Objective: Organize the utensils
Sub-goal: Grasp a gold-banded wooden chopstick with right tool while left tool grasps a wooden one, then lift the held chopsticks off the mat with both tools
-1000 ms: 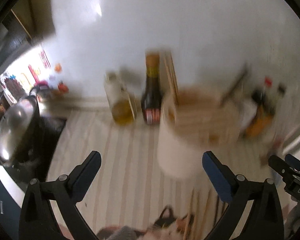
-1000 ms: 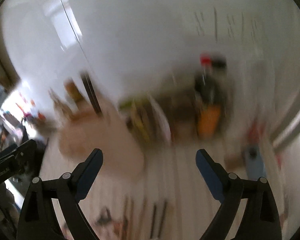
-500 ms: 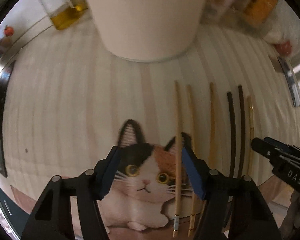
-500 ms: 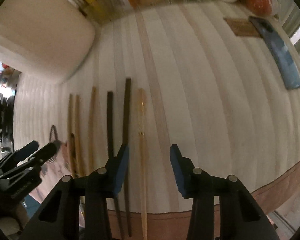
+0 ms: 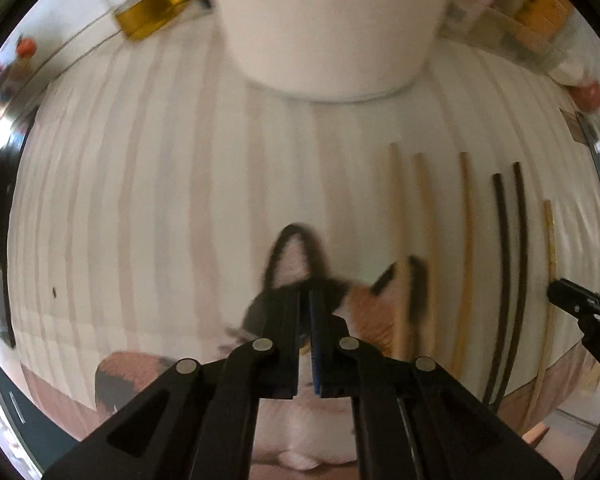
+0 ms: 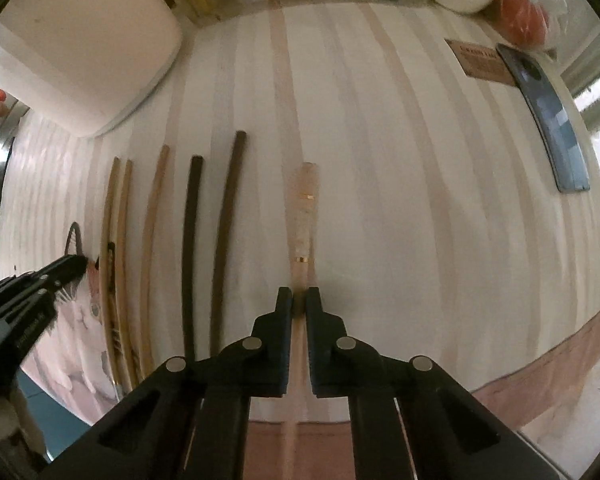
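Though just closed, holds nothing visible in the left gripper [image 5: 305,308], pressed together over the cat print [image 5: 380,300] near the table [image 5: 140,200] front edge. Pinches in the right gripper [image 6: 299,304], jaws just closed too, the rightmost chopstick [image 6: 304,208], lying front-to-back, white container [image 6: 80,40] toward the back edge.

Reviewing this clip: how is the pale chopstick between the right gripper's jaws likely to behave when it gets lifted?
The pale chopstick is long, thin and looks straight, so probably stiff and light. The right gripper, its jaws just closed onto it, holds it well off its middle, so the far end may droop or pivot. Its glossy, banded surface hints that it could slip between the pads.
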